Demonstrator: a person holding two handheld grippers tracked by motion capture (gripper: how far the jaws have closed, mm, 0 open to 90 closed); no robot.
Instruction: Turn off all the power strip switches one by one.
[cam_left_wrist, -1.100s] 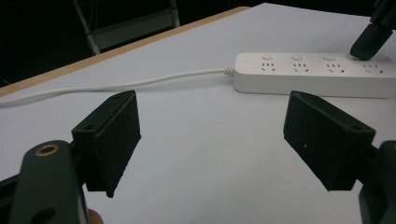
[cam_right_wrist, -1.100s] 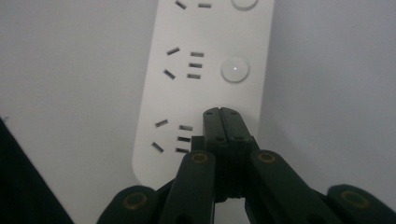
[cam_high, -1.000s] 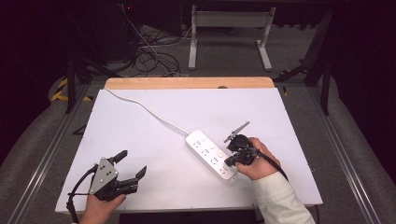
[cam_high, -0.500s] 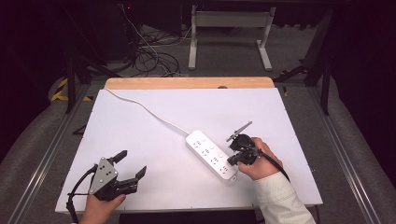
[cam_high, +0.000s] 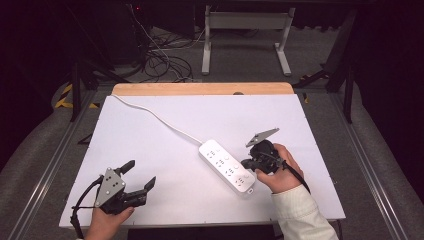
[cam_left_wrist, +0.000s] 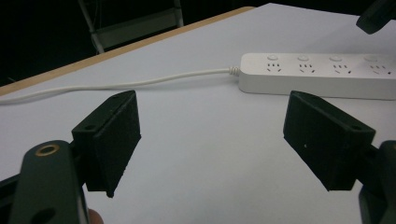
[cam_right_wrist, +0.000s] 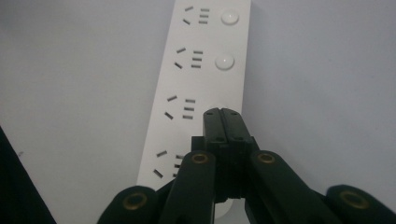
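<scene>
Pressing a switch on the power strip

High view: the power strip (cam_high: 228, 166) lies right of centre, my right gripper (cam_high: 248, 163) touching its side. Left gripper view: my left gripper (cam_left_wrist: 212, 140) gapes, strip upper right. Right gripper view: clenched jaws cover the third button; rigid, light, likely skids—best held by its long edges.

I see a flat white table top (cam_high: 165, 150) with a bare light wooden strip (cam_high: 200, 89) along its far edge. A white four-outlet plastic power strip (cam_high: 227, 166) lies on it, right of centre, its thin white cord (cam_high: 150, 114) running toward the far left corner.
</scene>
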